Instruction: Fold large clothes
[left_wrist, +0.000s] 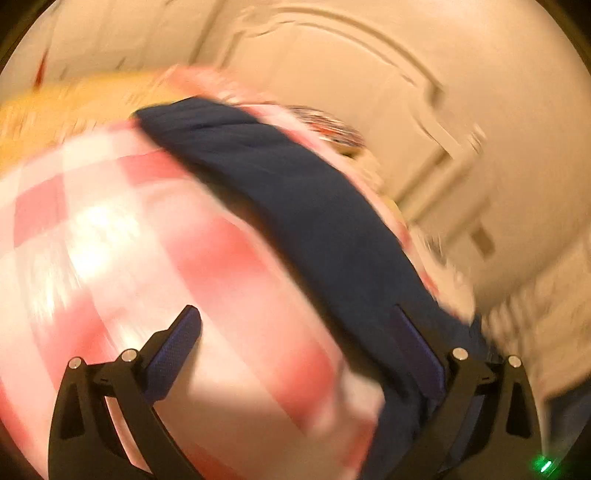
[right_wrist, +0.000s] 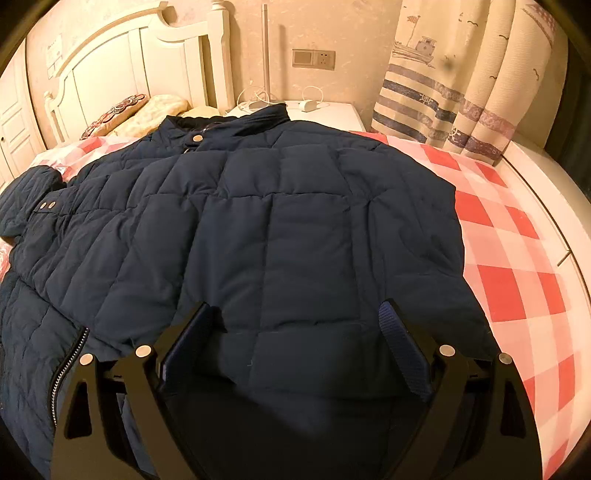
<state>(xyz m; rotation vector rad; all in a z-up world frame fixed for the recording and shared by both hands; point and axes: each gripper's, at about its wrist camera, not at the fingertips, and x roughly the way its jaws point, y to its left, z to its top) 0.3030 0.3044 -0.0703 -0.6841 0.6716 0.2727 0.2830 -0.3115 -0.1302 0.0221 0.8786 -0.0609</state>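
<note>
Right gripper (right_wrist: 295, 347) jaws spread, empty, over jacket (right_wrist: 258, 221) hem, collar straight ahead; left gripper (left_wrist: 295, 354) jaws spread, jacket's edge (left_wrist: 295, 206) beside one.

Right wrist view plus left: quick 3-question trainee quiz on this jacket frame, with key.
1. True or false: the jacket lies on a checked bedsheet.
2. The right gripper is: A) open above the jacket, B) shut on the collar, C) out of view.
3. What does the left gripper look at, beside the sheet?

Key: 1 true; 2 A; 3 a dark blue strip of the jacket, blurred, running past its right finger.
</note>
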